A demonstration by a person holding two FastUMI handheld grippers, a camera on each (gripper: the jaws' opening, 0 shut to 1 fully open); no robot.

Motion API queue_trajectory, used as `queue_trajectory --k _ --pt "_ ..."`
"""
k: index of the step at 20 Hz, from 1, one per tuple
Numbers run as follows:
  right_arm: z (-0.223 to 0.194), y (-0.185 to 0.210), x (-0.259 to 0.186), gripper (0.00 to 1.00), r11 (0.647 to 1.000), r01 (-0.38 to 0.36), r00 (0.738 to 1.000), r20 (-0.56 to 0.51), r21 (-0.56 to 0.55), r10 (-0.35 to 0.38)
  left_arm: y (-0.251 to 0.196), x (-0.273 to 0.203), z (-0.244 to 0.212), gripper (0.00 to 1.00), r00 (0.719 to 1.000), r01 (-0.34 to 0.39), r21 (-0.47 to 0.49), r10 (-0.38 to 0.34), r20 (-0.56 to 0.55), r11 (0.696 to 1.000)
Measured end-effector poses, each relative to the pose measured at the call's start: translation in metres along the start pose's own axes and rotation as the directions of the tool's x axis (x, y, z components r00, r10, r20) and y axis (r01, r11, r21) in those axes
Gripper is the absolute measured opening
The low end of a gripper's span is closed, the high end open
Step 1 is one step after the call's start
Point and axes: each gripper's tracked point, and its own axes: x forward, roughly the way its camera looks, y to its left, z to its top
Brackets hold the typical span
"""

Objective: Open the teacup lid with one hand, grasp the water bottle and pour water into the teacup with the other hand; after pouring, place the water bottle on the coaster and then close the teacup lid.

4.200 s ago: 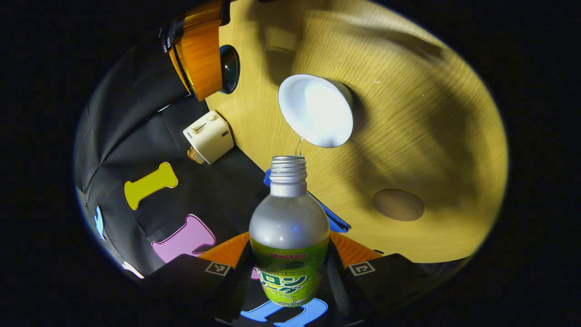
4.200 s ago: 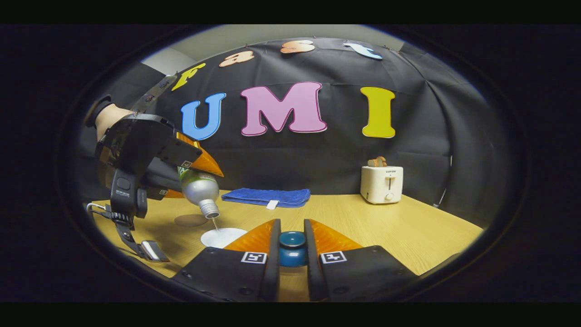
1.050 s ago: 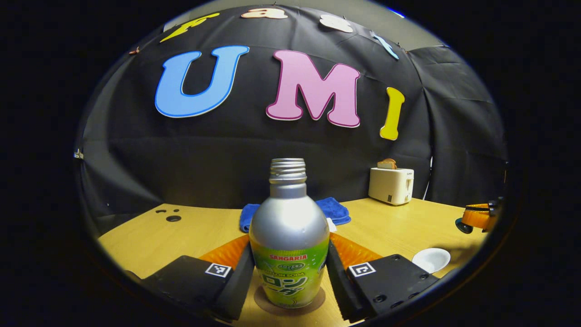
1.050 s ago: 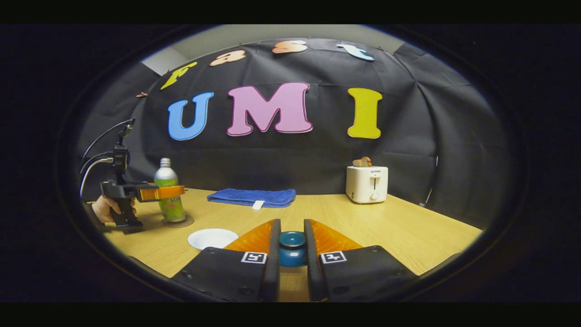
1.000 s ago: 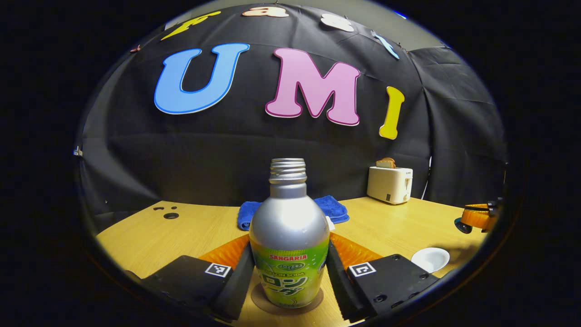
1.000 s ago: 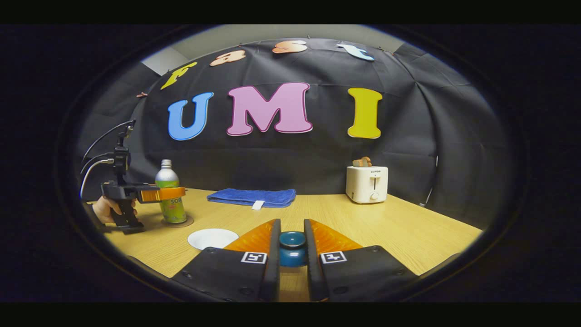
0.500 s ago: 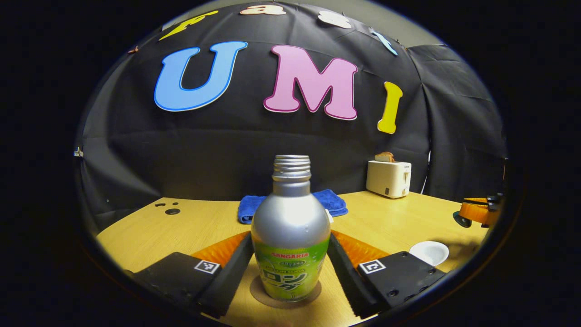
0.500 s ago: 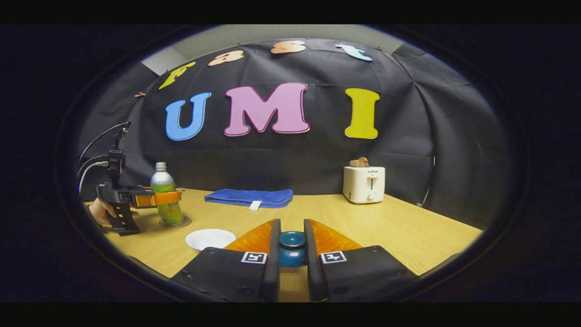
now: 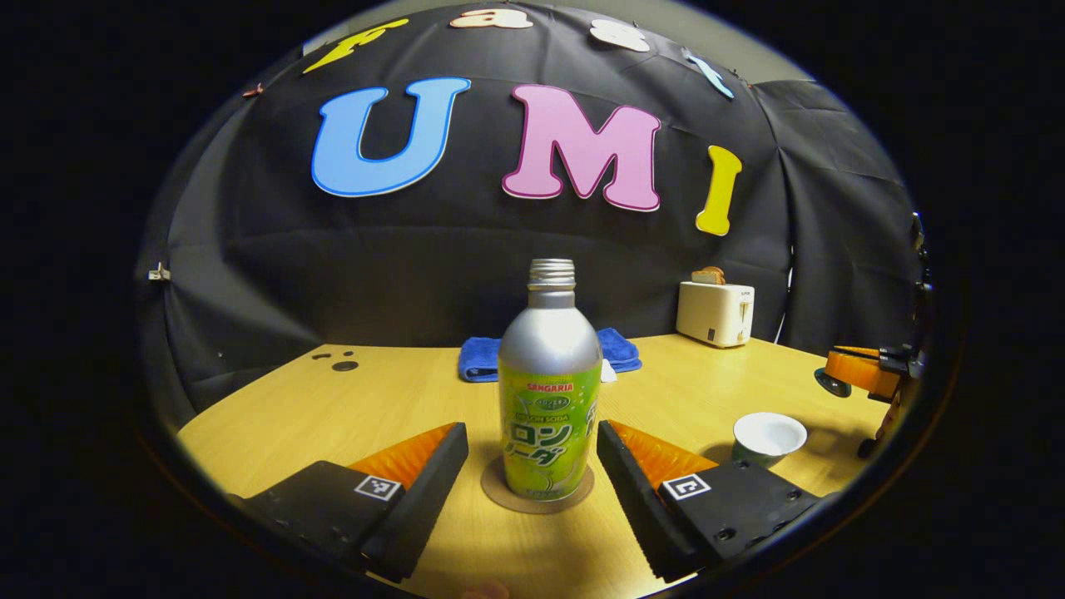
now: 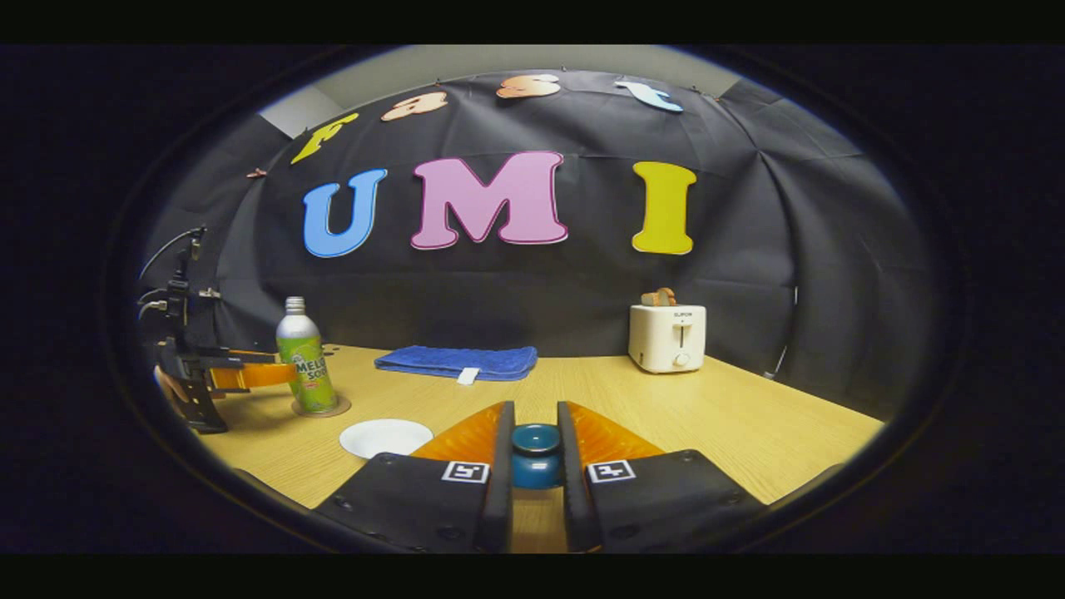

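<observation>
The silver and green water bottle (image 9: pixel 549 391) stands upright on the round brown coaster (image 9: pixel 537 497). My left gripper (image 9: pixel 532 441) is open, its fingers drawn back to either side of the bottle without touching it. The uncovered white teacup (image 9: pixel 769 437) sits to the right on the table. In the right gripper view the bottle (image 10: pixel 305 358) and the left gripper (image 10: pixel 250 376) are at the far left, with the teacup (image 10: pixel 386 437) nearer. My right gripper (image 10: pixel 535 453) is shut on the blue teacup lid (image 10: pixel 535 457), held above the table.
A folded blue towel (image 10: pixel 456 362) lies at the back of the wooden table (image 10: pixel 732 424), and a white toaster (image 10: pixel 667 337) stands at the back right. A hand (image 10: pixel 170 387) holds the left gripper's handle at the table's left edge.
My left gripper has opened and pulled back from the bottle, which now stands free on the coaster. The right gripper has stayed still with the lid.
</observation>
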Motion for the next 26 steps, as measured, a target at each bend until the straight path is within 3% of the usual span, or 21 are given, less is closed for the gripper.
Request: queue_trajectory --k 4,6,10,13,17,19,20,22,26 --pt "0.0 0.0 0.0 0.28 1.0 -0.001 1.0 0.001 0.0 0.001 0.001 -0.032 0.004 0.98 0.998 -0.01 0.035 0.007 0.065 0.999" --pt "0.004 0.007 0.0 0.34 1.0 -0.023 1.0 0.015 0.006 0.023 -0.001 -0.041 0.001 0.98 0.997 0.001 0.018 -0.002 0.076 1.0" --pt "0.013 0.041 0.0 0.24 0.995 -0.098 0.995 0.029 0.017 0.097 0.016 -0.054 0.005 0.98 0.993 -0.025 0.013 0.024 0.116 1.0" --pt "0.017 0.074 0.011 0.33 0.986 -0.166 0.986 0.023 0.015 0.165 0.024 -0.056 0.001 0.98 0.993 -0.043 0.01 0.042 0.113 0.999" --pt "-0.004 0.106 0.022 0.28 0.972 -0.233 0.97 -0.058 0.024 0.234 0.023 -0.058 0.002 0.98 0.993 -0.041 0.012 0.04 0.115 0.999" --pt "-0.007 0.114 0.026 0.28 0.969 -0.244 0.967 -0.075 0.026 0.245 0.024 -0.057 0.001 0.99 0.993 -0.04 0.012 0.039 0.114 0.999" --pt "-0.009 0.117 0.027 0.33 0.969 -0.246 0.966 -0.081 0.025 0.247 0.024 -0.057 0.002 0.98 0.993 -0.04 0.012 0.039 0.114 0.999" --pt "-0.014 0.119 0.03 0.28 0.971 -0.237 0.966 -0.102 0.017 0.238 0.022 -0.058 0.002 0.98 0.993 -0.028 0.014 0.026 0.115 1.0" --pt "-0.027 0.126 0.035 0.28 0.97 -0.242 0.959 -0.147 0.016 0.242 0.02 -0.058 0.002 0.98 0.993 -0.015 0.015 0.013 0.116 1.0"
